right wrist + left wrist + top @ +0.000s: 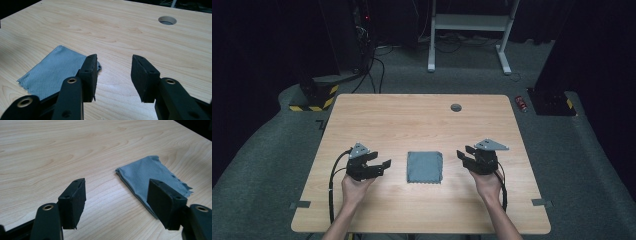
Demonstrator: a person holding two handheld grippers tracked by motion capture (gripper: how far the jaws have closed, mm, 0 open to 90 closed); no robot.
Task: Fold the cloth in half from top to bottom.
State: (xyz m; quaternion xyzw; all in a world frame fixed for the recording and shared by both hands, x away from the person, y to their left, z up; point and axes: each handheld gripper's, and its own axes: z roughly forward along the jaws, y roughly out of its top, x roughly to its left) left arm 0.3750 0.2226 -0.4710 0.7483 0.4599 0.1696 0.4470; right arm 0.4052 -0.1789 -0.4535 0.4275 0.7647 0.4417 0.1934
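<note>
Folded grey cloth [425, 167] midway between grippers; frayed edge in left gripper view.

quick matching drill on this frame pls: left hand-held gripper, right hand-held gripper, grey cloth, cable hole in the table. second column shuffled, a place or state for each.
Column 1
1. left hand-held gripper
2. right hand-held gripper
3. grey cloth
4. cable hole

Column 2
A. folded into a square, lying flat at mid-table
B. round, near the table's far edge
C. open and empty, at the cloth's left in the high view
D. open and empty, at the cloth's right in the high view

Pairs: 1-C, 2-D, 3-A, 4-B
</note>
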